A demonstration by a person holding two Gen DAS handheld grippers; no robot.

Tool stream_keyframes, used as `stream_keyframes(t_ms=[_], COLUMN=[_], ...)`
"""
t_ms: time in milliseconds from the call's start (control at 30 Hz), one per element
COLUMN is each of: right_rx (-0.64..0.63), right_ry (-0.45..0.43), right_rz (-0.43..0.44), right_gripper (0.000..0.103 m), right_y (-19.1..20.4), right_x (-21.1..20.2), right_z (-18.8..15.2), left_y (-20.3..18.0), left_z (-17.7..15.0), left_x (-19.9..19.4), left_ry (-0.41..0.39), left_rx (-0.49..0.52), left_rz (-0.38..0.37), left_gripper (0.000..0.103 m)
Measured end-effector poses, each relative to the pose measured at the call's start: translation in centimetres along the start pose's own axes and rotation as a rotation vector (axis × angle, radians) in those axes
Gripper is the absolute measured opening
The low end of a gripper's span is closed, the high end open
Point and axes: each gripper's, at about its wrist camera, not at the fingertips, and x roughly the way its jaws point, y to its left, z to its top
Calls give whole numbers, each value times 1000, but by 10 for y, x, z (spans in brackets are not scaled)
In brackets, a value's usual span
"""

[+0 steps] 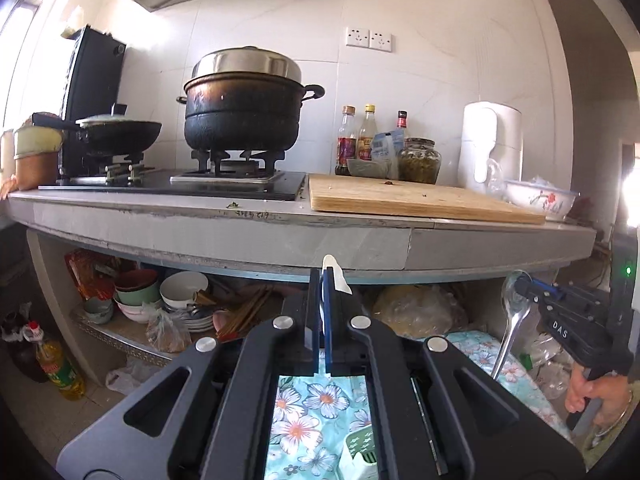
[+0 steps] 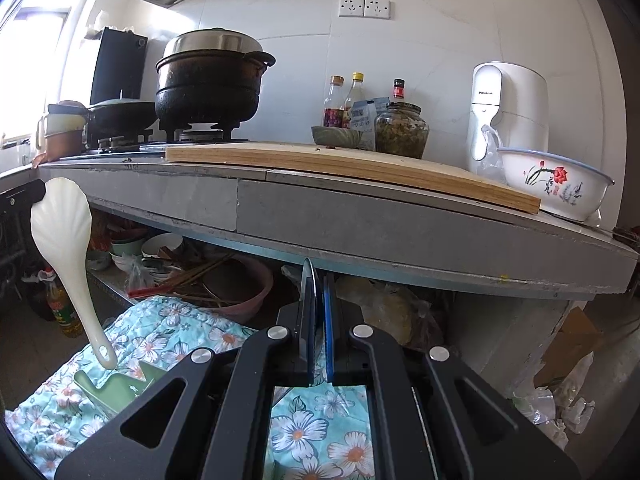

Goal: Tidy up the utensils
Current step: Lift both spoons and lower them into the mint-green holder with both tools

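Observation:
My left gripper (image 1: 325, 276) is shut on a white plastic rice spoon (image 1: 336, 276), seen edge-on between its fingers. In the right wrist view that white spoon (image 2: 60, 232) hangs head up, with its handle tip just above a green slotted utensil holder (image 2: 116, 388). The green holder (image 1: 360, 452) lies on a floral cloth (image 1: 312, 408). My right gripper (image 2: 320, 280) is shut on a metal spoon (image 2: 309, 284), seen edge-on. In the left wrist view the metal spoon (image 1: 514, 320) hangs bowl up from the right gripper (image 1: 522, 284), held by a hand (image 1: 592, 392).
A grey counter edge (image 1: 280, 236) crosses ahead. It carries a black pot (image 1: 240, 108), a wok (image 1: 120, 132), a wooden board (image 1: 420, 200), sauce bottles (image 1: 360, 136), a jar (image 1: 420, 160), a flowered bowl (image 2: 556, 184) and a white appliance (image 2: 508, 112). Bowls and chopsticks (image 1: 180, 300) crowd the shelf below.

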Motion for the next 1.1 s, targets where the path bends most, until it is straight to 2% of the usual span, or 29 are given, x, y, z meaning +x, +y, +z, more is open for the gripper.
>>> stream_keyframes(t_ms=[500,767,833,900,967,1033,1100], right_rx=[32,69,82,89,91,94,97], right_ry=[29,108,124,133,137,125,111], right_rz=[29,112,147,177,197,202,210], right_gripper=[4,6,6,7,15,31,39], right_y=[-4,-6,-6,-5,-4,-3,-4], right_x=[6,19,20,18,14,7,-1], right_z=[-7,-28,-32,-35,-37,-37,-37], left_y=[-24,-24,-22,-20,-18,-17,-15], left_z=[-57,-82,-85,-84,-83,-82,-82], left_x=[39,56,55,54,50,45,38], left_ry=[122,235,249,250,247,247,246], left_rx=[93,73,58,40,32,25,17], left_rz=[27,-26,-44,-58,-65,-72,-77], left_gripper=[1,2,9,27,32,39,46])
